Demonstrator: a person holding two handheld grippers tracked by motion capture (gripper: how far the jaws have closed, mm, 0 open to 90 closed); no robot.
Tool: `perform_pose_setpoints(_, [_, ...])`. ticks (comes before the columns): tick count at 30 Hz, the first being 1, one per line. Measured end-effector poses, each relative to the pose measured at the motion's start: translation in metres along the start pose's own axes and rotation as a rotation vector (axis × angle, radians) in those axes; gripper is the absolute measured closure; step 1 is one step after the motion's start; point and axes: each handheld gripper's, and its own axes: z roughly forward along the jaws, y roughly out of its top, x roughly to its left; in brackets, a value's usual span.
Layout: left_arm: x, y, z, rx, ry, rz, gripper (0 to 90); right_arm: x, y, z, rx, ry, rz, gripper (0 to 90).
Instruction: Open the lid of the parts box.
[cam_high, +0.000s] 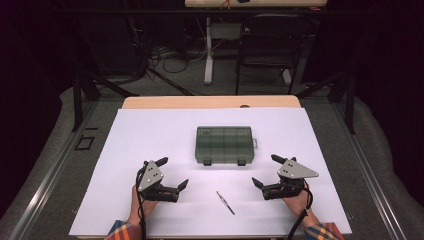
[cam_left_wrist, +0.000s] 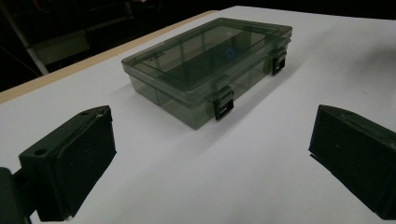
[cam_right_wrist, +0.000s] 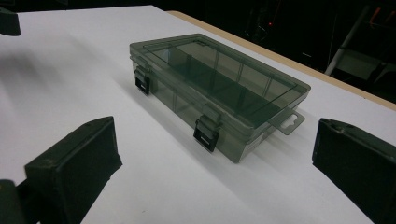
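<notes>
Compartment box (cam_high: 224, 144), smoky translucent plastic with a shut lid and two black latches (cam_left_wrist: 223, 103) on its near side, lies mid-sheet on the white table cover (cam_high: 150, 135). A small blue mark shows through the lid, too blurred to read. Tweezers (cam_high: 225, 202) lie nearer the person, between the grippers. Left gripper (cam_high: 172, 173) and right gripper (cam_high: 264, 171) rest well apart from the box, jaws spread wide, holding nothing.
</notes>
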Motion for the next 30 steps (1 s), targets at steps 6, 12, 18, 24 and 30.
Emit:
perform_pose_setpoints(6, [0.006, 0.007, 0.012, 0.015, -0.013, 0.007, 0.0, -0.007, 0.005, 0.010, 0.030, 0.019, 0.004, 0.0])
perform_pose_setpoints(12, [0.011, 0.011, 0.020, 0.025, -0.028, 0.009, 0.0, -0.014, 0.009, 0.017, 0.048, 0.032, 0.017, 0.0])
perform_pose_setpoints(18, [0.017, 0.016, 0.030, 0.039, -0.039, 0.015, 0.0, -0.023, 0.014, 0.025, 0.069, 0.048, 0.031, 0.0])
perform_pose_setpoints(24, [0.024, 0.019, 0.043, 0.061, -0.055, 0.012, 0.0, -0.030, 0.017, 0.037, 0.093, 0.072, 0.040, 0.0])
perform_pose_setpoints(30, [0.028, 0.020, 0.056, 0.095, -0.066, 0.015, 0.0, -0.038, 0.019, 0.047, 0.113, 0.091, 0.049, 0.0])
